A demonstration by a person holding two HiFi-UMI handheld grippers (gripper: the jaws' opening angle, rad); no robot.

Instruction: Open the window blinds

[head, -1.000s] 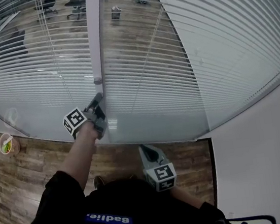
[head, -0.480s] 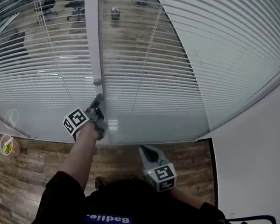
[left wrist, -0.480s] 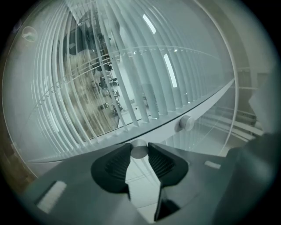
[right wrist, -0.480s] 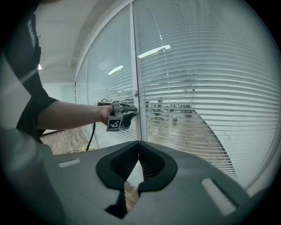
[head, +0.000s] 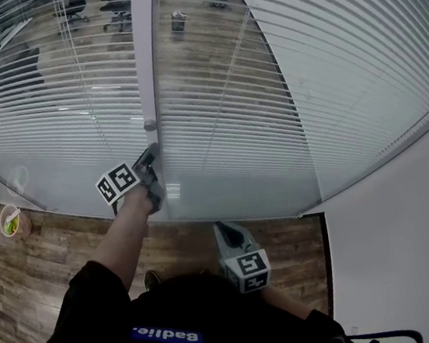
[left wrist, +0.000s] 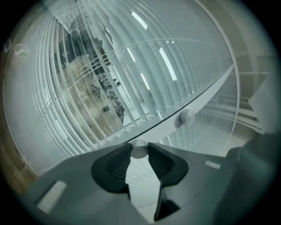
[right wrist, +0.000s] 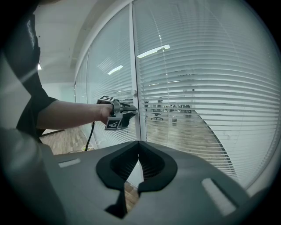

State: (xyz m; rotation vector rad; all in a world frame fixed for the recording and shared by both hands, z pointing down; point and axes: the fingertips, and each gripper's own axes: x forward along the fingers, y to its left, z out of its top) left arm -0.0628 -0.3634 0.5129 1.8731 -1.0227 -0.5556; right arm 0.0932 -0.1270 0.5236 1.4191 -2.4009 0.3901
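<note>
Window blinds [head: 265, 81]: white horizontal slats behind glass, filling the upper part of the head view, tilted so that an office floor showed through. Left claw [head: 148, 158]: I had it at centre-left, pinched on a small round knob [left wrist: 139, 150] on the white window post [head: 146, 58]. A second knob [left wrist: 186, 117] sat apart, further along the post. Right claw [right wrist: 138, 144]: bottom centre, jaws together, empty.

The knob [left wrist: 139, 149] sits on the mullion [left wrist: 206, 99] between two glass panes [head: 233, 196], blinds [left wrist: 145, 66] behind.
</note>
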